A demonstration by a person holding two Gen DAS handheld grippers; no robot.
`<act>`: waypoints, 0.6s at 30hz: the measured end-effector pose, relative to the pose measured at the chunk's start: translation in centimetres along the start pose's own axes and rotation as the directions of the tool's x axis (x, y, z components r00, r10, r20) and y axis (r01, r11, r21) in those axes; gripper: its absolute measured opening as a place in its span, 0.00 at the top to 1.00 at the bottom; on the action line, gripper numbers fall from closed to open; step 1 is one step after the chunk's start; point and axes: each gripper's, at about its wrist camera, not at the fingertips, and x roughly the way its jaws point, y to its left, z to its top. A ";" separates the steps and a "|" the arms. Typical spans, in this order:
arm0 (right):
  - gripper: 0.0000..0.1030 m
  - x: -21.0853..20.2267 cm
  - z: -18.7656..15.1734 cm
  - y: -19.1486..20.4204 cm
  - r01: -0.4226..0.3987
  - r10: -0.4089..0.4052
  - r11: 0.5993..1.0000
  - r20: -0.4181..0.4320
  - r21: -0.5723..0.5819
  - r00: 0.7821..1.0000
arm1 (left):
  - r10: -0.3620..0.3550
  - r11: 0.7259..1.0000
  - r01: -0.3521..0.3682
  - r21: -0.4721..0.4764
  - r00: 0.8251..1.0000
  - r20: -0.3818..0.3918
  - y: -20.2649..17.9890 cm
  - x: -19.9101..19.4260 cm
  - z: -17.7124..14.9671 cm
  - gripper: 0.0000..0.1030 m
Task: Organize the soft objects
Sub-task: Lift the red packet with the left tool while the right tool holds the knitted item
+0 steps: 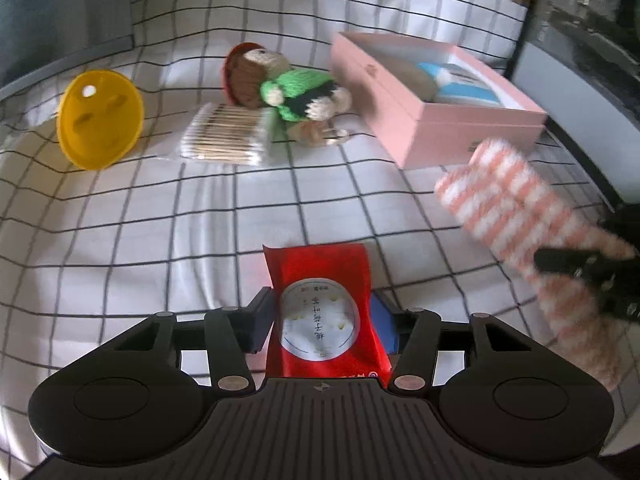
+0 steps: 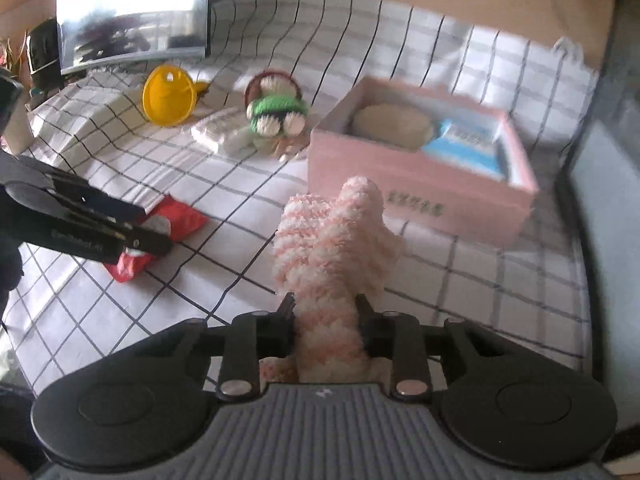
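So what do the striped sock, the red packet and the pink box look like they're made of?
Sock: fuzzy, fluffy knit, likely chenille-type yarn; its pile looks shaggy and it bunches softly. Packet: glossy plastic film, creased, shiny. Box: probably matte card with flat, stiff walls and crisp edges.

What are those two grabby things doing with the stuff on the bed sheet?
A person is tidying soft things with a gripper in each hand. The left gripper is closed on a red packet. The right gripper pinches a fluffy pink-and-white striped sock, lifted off the checked cloth. Ahead sits an open pink box that already holds a few things. A knitted doll, cotton swabs and a yellow funnel wait on the cloth.
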 end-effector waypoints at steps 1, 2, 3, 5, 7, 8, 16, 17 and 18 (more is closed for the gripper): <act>0.72 -0.7 0.0 -0.1 0.012 -0.012 1.000 0.013 0.001 1.000 | -0.005 1.000 0.005 0.010 1.000 -0.001 -0.1 -0.1 -0.1 0.46; 0.72 -1.6 -0.1 -0.3 0.025 -0.025 1.000 0.027 0.007 0.999 | -0.013 1.000 0.013 0.016 1.000 -0.003 -0.2 -0.1 -0.1 0.47; 0.72 -2.3 -0.1 -0.4 0.033 -0.033 0.999 0.037 0.014 0.999 | -0.029 0.999 0.029 0.017 1.000 -0.007 -0.3 -0.2 0.0 0.47; 0.72 -3.6 0.1 -0.7 0.051 -0.052 0.998 0.056 0.028 0.997 | -0.067 0.998 0.067 0.014 0.998 0.004 -0.4 -0.8 0.2 0.48; 0.72 -4.6 0.1 -1.0 0.072 -0.074 0.997 0.069 0.038 0.995 | -0.104 0.994 0.104 0.018 0.994 0.027 -0.9 -1.8 0.6 0.48; 0.72 -5.2 0.1 -1.2 0.083 -0.086 0.995 0.075 0.047 0.993 | -0.128 0.992 0.127 0.025 0.991 0.040 -1.3 -2.5 1.1 0.48; 0.72 -8.8 -0.6 -1.8 0.118 -0.128 0.989 0.113 0.095 0.985 | -0.292 0.949 0.257 0.181 0.933 0.210 -6.1 -8.3 9.5 0.48; 0.72 -9.3 -0.8 -1.9 0.120 -0.132 0.988 0.118 0.100 0.984 | -0.300 0.945 0.256 0.203 0.925 0.234 -6.7 -8.7 11.0 0.47; 0.72 -9.6 -1.0 -2.0 0.126 -0.140 0.986 0.124 0.110 0.982 | -0.307 0.942 0.254 0.219 0.917 0.256 -7.3 -9.0 12.4 0.47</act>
